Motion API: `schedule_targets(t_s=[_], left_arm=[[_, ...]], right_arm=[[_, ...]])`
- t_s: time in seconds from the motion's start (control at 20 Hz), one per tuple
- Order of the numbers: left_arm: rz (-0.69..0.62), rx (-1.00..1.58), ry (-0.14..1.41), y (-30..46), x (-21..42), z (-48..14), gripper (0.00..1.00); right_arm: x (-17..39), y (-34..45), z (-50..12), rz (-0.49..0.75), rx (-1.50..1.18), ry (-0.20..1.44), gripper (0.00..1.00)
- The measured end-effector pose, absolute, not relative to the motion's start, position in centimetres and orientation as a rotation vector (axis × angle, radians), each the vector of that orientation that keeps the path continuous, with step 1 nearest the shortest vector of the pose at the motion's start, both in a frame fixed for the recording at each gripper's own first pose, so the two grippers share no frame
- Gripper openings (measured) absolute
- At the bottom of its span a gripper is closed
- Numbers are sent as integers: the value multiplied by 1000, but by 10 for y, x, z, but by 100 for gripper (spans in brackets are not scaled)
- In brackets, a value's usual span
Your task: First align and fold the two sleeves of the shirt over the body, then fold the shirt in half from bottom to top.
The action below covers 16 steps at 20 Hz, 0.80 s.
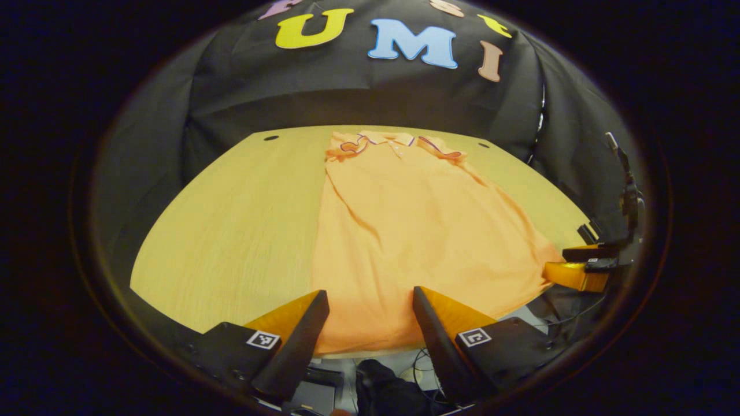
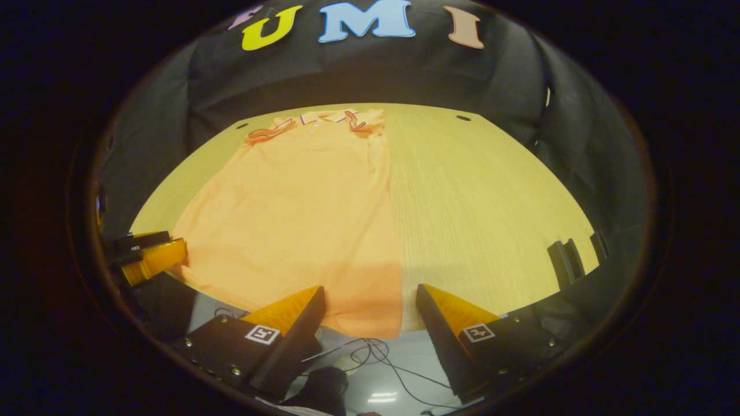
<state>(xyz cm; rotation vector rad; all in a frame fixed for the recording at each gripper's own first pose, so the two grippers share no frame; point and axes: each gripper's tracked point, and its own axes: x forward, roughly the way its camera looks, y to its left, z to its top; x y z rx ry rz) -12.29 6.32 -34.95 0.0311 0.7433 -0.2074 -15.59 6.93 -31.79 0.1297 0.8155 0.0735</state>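
I had the left hand-held gripper (image 1: 365,315) hovering low at the near edge of the counter (image 1: 231,231), its two fingers spread wide and gripping nothing, pointed forward along the length of the shirt (image 1: 404,231). The hem of the shirt lay just ahead of and between those fingers, draped slightly over the counter's near edge. The right hand-held gripper (image 2: 370,312) was held in the same manner, level and aimed forward, its fingers likewise wide apart and empty, with the near right corner of the shirt's hem between them and bare counter ahead of its right finger. From the left gripper view I could see the other hand-held gripper off to the right, just beside the shirt's near corner; from the right gripper view the left one (image 2: 153,257) sat off to the left, close against the shirt's near left corner, though I could not tell whether it touched the cloth. The shirt was orange, lying flat and lengthwise on the counter, collar at the far end, hem nearest me. Both sleeves looked already folded in over the body near the collar, where striped trim showed on either side. The body narrowed toward the collar and carried a few soft creases, one long diagonal wrinkle running down its left part.
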Motion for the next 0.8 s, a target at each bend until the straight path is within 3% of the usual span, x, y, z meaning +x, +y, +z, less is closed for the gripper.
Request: schedule_targets(t_s=[0.15,0.2,0.25,0.35,0.45,0.5,0.55,0.6,0.75,0.8], left_arm=[[-211,47,741,61,-123,-352,95],[-203,61,740,62,-124,-354,95],[-197,78,740,63,-123,-356,94],[-186,104,736,64,-122,-356,76],[-202,100,731,56,-122,-356,70],[-197,83,727,54,-121,-355,39],[-195,72,723,53,-119,-357,31],[-181,64,729,54,-118,-356,18],[-167,62,751,53,-116,-356,10],[-164,60,754,53,-115,-354,6]], right_arm=[[-158,73,-317,77,132,813,97],[-157,76,-317,80,134,810,84],[-157,76,-317,79,127,812,81],[-157,79,-318,85,137,811,78],[-155,80,-317,51,192,810,33],[-154,81,-316,56,183,811,33],[-152,84,-317,58,206,815,33],[-154,87,-315,66,243,812,6],[-149,89,-315,97,292,824,7],[-152,91,-313,112,309,829,1]])
